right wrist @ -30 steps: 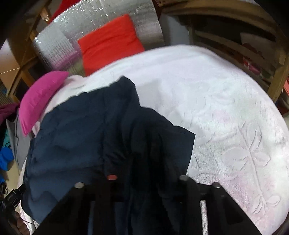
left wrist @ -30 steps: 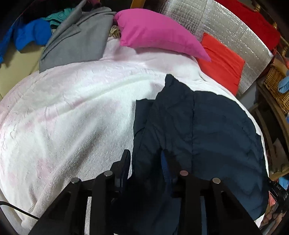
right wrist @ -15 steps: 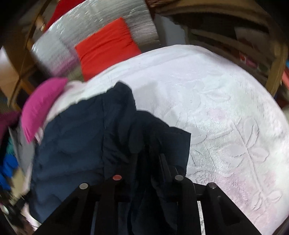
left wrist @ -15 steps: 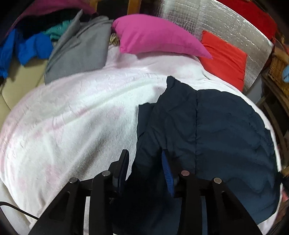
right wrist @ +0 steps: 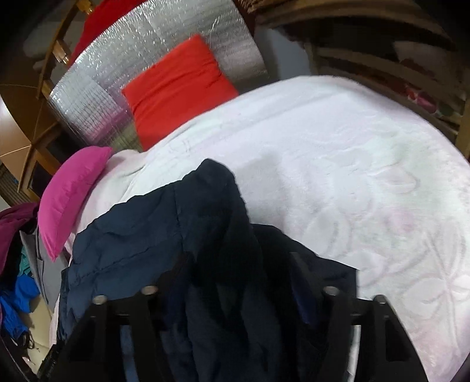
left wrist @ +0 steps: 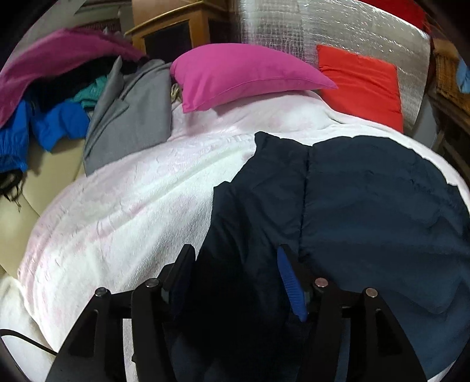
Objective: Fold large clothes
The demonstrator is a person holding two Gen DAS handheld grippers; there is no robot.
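From the left wrist, a dark navy jacket is seen spread over the right half of a white blanket, and its near edge is bunched up between the fingers of the left gripper. The jaws are spread fairly wide, with dark cloth filling the gap between them, so whether the fabric is truly pinched cannot be told. A pink pillow is propped at the far end of the blanket, an orange cushion is leaned against a silver foil panel to its right, and a grey garment and a blue garment are heaped at the far left. From the right wrist, the same jacket is seen on the left side of the blanket, with a thick fold draped up over the right gripper. Its fingers are mostly buried in dark cloth and blurred, so its grip cannot be told. The pink pillow is seen at the left, and the orange cushion is rested on the foil panel beyond.
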